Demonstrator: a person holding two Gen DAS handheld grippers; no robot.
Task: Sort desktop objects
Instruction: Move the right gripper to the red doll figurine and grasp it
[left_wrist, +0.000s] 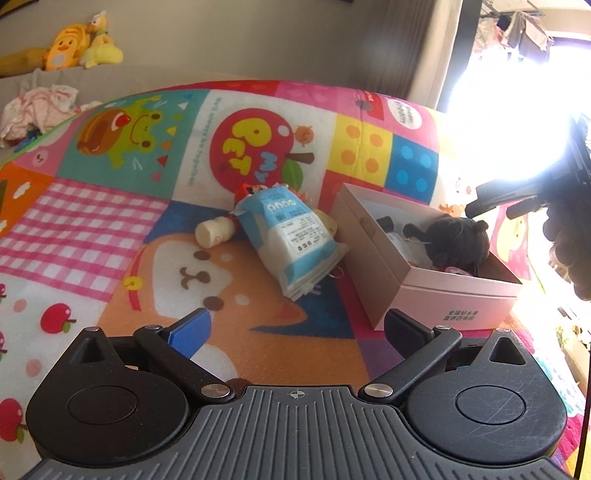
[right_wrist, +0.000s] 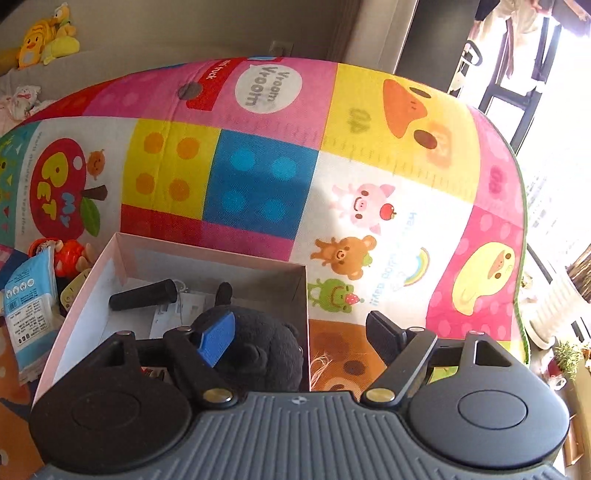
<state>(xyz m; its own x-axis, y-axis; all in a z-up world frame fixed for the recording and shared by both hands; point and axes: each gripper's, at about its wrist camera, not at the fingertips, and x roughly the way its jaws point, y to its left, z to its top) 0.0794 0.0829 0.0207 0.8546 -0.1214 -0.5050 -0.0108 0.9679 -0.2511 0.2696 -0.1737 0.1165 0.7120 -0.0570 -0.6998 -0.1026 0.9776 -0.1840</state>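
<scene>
A pink open box (left_wrist: 424, 291) sits on the colourful play mat and holds a black plush toy (left_wrist: 456, 240). A blue-and-white tissue pack (left_wrist: 291, 236) lies left of the box, over a small cream bottle (left_wrist: 212, 230) and a red toy (left_wrist: 245, 190). My left gripper (left_wrist: 299, 325) is open and empty, low over the mat, short of the pack. My right gripper (right_wrist: 299, 336) is open and empty, above the box's right wall (right_wrist: 306, 295), over the black plush (right_wrist: 255, 354). A black cylinder (right_wrist: 144, 295) lies in the box.
The play mat (right_wrist: 258, 177) spreads wide beyond the box. Yellow plush toys (left_wrist: 81, 40) sit on a sofa at the back left, with a heap of clothes (left_wrist: 37, 107) beside it. Bright window at the right, with a potted plant (right_wrist: 567, 356) and a white planter.
</scene>
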